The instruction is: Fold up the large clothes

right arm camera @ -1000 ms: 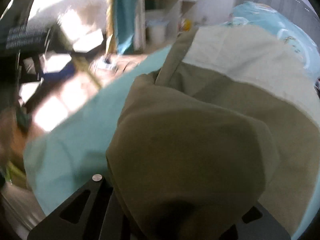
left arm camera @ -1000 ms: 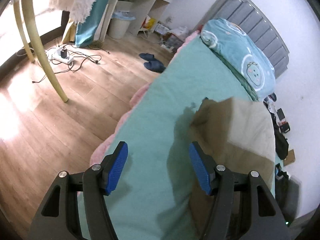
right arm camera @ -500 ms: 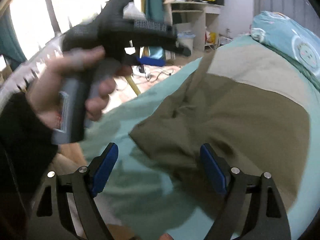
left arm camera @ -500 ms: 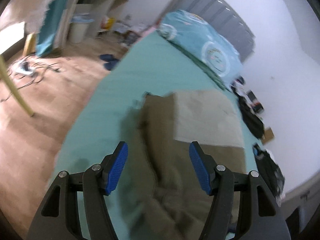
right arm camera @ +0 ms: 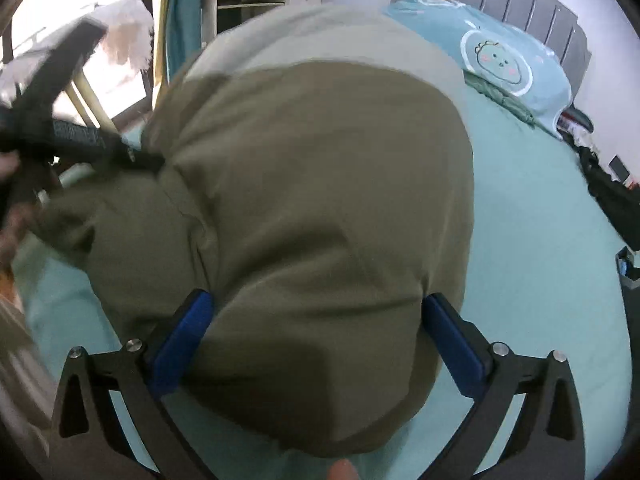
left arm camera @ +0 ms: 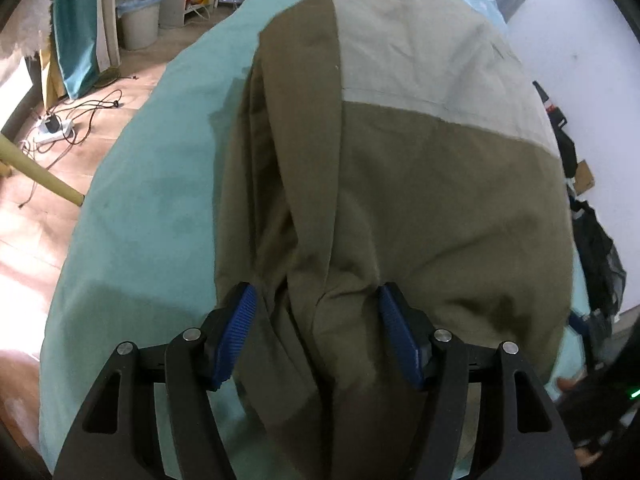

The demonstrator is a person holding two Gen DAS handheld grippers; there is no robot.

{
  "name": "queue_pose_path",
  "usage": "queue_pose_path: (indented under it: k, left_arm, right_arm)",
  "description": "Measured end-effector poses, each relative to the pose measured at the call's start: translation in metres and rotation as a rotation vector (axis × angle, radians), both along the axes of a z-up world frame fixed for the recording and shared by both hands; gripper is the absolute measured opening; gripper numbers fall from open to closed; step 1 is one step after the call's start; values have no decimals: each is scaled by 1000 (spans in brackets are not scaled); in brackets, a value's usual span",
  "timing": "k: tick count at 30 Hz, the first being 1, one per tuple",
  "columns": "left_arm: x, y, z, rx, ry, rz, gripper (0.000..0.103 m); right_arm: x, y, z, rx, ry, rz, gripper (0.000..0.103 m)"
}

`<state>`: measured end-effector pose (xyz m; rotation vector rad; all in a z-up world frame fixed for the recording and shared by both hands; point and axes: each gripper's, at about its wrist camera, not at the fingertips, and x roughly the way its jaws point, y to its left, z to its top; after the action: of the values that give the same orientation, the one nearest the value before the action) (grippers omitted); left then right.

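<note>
A large olive and beige garment (left arm camera: 420,184) lies on the teal bed (left arm camera: 152,184). My left gripper (left arm camera: 318,332) is open, its blue pads on either side of a bunched fold at the garment's near left edge. My right gripper (right arm camera: 320,340) is open wide, with the garment's (right arm camera: 320,200) near olive edge bulging between its pads. The left gripper (right arm camera: 72,136) also shows at the left of the right wrist view, at the garment's left side.
Wooden floor (left arm camera: 24,240) with a power strip and cables (left arm camera: 56,128) lies left of the bed. A bin (left arm camera: 138,28) and shelves stand beyond. A teal pillow (right arm camera: 516,68) lies by the grey headboard. Black bags (left arm camera: 600,256) sit along the right wall.
Both grippers moved in close to the garment's near edge, so the cloth now sits between each pair of pads. The right gripper was shut on cloth a second ago and has since opened.
</note>
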<state>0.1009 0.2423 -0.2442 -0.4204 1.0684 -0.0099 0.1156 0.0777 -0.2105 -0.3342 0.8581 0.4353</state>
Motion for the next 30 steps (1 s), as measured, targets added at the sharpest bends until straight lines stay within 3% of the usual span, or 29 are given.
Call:
queue_pose_path:
  k: [3, 7, 9, 14, 17, 21, 25, 30]
  left_arm:
    - [-2, 8, 18, 28, -82, 23, 68]
    - [5, 18, 49, 12, -249, 53, 68]
    - [17, 19, 54, -1, -276, 43, 70]
    - [60, 8, 35, 46, -206, 2, 73]
    - [78, 19, 14, -1, -165, -6, 80]
    - [94, 26, -7, -92, -130, -5, 89]
    - [104, 25, -11, -98, -124, -22, 91]
    - [121, 26, -28, -176, -135, -50, 98]
  right_arm:
    - [4, -3, 5, 52, 27, -6, 103]
    - [-8, -51, 33, 148, 55, -14, 103]
    - [-3, -67, 45, 186, 31, -52, 103]
    - [35, -89, 71, 287, 13, -142, 103]
    - [64, -86, 77, 277, -13, -165, 103]
    - [92, -81, 63, 284, 10, -151, 103]
    - [118, -87, 47, 303, 47, -135, 103]
    - [156, -89, 19, 351, 147, -139, 103]
